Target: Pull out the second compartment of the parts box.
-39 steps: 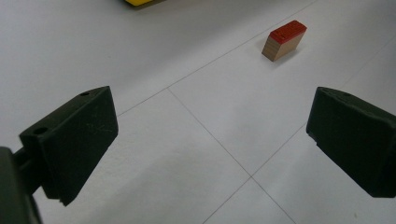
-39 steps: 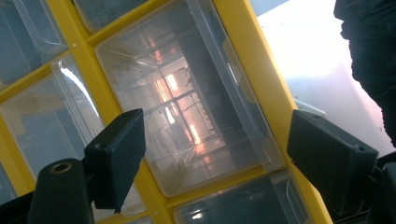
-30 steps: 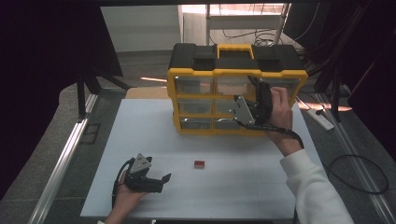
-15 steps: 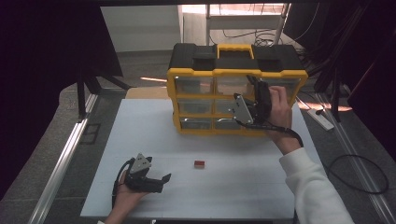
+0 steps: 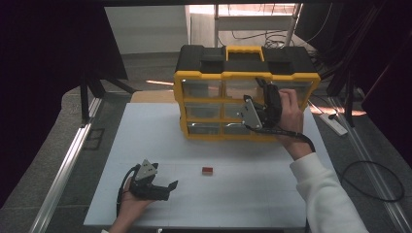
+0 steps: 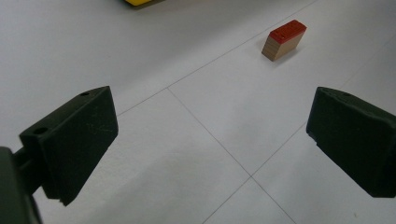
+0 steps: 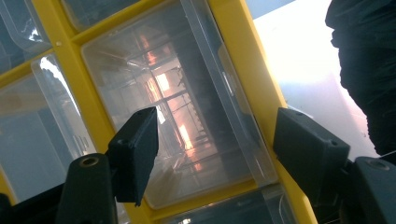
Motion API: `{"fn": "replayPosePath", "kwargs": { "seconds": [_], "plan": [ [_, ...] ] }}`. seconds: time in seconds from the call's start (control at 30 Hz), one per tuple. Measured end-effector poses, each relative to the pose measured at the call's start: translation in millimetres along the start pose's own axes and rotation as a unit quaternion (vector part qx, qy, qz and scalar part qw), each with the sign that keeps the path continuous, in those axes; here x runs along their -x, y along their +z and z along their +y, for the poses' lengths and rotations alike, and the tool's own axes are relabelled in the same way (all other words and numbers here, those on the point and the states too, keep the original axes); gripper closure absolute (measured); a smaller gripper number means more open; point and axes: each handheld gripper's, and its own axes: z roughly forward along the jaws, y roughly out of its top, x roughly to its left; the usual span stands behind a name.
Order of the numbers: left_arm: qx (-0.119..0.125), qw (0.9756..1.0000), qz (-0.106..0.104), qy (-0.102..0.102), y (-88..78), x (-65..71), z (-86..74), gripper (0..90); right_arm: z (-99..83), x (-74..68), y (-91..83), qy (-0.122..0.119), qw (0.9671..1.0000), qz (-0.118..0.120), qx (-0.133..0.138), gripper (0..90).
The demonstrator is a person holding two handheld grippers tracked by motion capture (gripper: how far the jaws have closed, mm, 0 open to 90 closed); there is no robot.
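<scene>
High view: white table [image 5: 145,126] with a yellow-and-black drawer cabinet [image 5: 245,99] at its far side; right gripper [image 5: 260,109] held up against the cabinet front, at a clear drawer [image 7: 187,102] on the cabinet's right side; its jaws have just been closing, both stand apart on either side of that drawer's front, whether they touch it I cannot tell; left gripper [image 5: 160,187] lies low near the table's near edge, jaws wide open, nothing between; small red-topped block [image 5: 207,170] on the table ahead of it, apart from both grippers.
</scene>
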Motion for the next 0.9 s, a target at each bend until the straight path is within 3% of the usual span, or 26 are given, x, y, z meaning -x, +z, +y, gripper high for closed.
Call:
{"fn": "replayPosePath", "kwargs": {
  "seconds": [0.9],
  "plan": [
    [0.000, 1.0000, 0.001, 0.000, -0.2, -0.1, -0.1, 2.2, 1.2, -1.9, -0.1, -0.030, 0.9987, -0.039, -0.007, 51.7]
  ]
}}
